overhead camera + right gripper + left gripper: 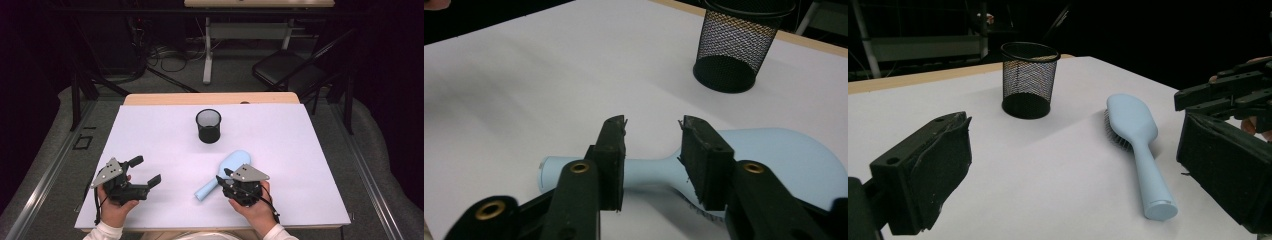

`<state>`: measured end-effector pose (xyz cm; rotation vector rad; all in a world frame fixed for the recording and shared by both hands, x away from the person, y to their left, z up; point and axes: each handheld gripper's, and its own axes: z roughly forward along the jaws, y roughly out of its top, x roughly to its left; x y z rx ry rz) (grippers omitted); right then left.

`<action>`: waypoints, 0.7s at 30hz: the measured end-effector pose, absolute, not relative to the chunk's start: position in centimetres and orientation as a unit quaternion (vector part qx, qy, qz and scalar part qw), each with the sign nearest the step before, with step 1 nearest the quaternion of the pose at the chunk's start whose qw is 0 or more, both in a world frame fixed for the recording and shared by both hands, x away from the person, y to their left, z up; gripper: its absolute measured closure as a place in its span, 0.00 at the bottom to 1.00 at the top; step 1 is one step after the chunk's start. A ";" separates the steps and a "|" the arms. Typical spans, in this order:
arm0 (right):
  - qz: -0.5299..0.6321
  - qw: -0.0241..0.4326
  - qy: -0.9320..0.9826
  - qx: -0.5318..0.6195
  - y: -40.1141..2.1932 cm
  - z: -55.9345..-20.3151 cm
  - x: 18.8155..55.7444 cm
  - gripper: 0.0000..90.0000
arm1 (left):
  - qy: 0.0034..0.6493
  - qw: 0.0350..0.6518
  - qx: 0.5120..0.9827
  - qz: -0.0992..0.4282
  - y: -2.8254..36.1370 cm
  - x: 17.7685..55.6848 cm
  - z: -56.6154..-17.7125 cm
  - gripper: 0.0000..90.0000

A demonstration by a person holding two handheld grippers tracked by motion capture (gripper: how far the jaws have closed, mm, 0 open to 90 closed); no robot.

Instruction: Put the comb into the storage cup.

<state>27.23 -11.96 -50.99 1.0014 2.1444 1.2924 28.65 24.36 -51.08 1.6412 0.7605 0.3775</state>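
— Hairbrush [227, 173], pale blue, lying bristles down on the white table cover [150, 135], handle toward the person's edge. How much of it is hidden?

— In the high view the right gripper [223, 181] and its grey plate cover the neck and part of the head. In the right gripper view the two black jaws stand over the handle where it narrows into the head, one on each side, with a gap between pads and plastic. So partly spread and around the handle, not pinching it.

— And the bristles?

— Only a dark fringe under the head's edge in the left gripper view; too small to tell more.

— The left gripper [147, 172]?

— Jaws spread wide, nothing between them, well apart from the brush, near the left front of the cover.

— Anything else cut off?

— The black mesh cup [208, 125] stands upright beyond the brush; its rim is cropped at the top of the right gripper view. The room behind is dark, with cables and table legs hard to make out.

— Any writing or brand?

— None legible on brush, cup or grippers.
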 end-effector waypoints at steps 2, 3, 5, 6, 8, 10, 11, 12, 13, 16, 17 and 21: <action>0.464 0.217 0.777 0.364 -11.5 -51.0 27.3 0.75 | 0.330 0.601 0.709 0.162 24.4 28.7 -51.1 0.01; 0.462 0.218 0.778 0.365 -11.4 -51.1 27.4 0.76 | 0.330 0.602 0.709 0.161 24.3 28.7 -51.1 0.02; 0.462 0.214 0.780 0.365 -11.1 -51.2 27.4 0.79 | 0.330 0.601 0.710 0.162 24.4 28.7 -51.1 0.02; 0.461 0.212 0.781 0.364 -11.0 -51.2 27.3 0.80 | 0.330 0.601 0.710 0.162 24.4 28.7 -51.1 0.02; 0.461 0.213 0.783 0.359 -10.9 -51.3 27.3 0.80 | 0.329 0.602 0.709 0.163 24.4 28.6 -51.1 0.02; 0.464 0.210 0.783 0.357 -10.8 -51.4 27.2 0.80 | 0.330 0.601 0.709 0.162 24.4 28.6 -51.1 0.02; 0.466 0.208 0.784 0.354 -10.8 -51.4 27.3 0.81 | 0.331 0.601 0.709 0.163 24.4 28.5 -51.1 0.02; 0.467 0.207 0.784 0.352 -10.7 -51.5 27.3 0.81 | 0.333 0.600 0.708 0.165 24.4 28.5 -51.1 0.02; 0.468 0.206 0.784 0.353 -10.7 -51.5 27.3 0.84 | 0.333 0.599 0.710 0.165 24.4 28.5 -51.1 0.02; 0.470 0.185 0.785 0.359 -10.5 -51.4 27.7 0.87 | 0.334 0.596 0.712 0.165 24.5 28.4 -51.1 0.02; 0.471 0.181 0.786 0.358 -10.4 -51.4 27.8 0.88 | 0.334 0.595 0.712 0.166 24.6 28.4 -51.1 0.02; 0.454 0.168 0.801 0.353 -9.5 -51.6 28.4 0.95 | 0.337 0.595 0.710 0.168 24.6 28.2 -51.2 0.02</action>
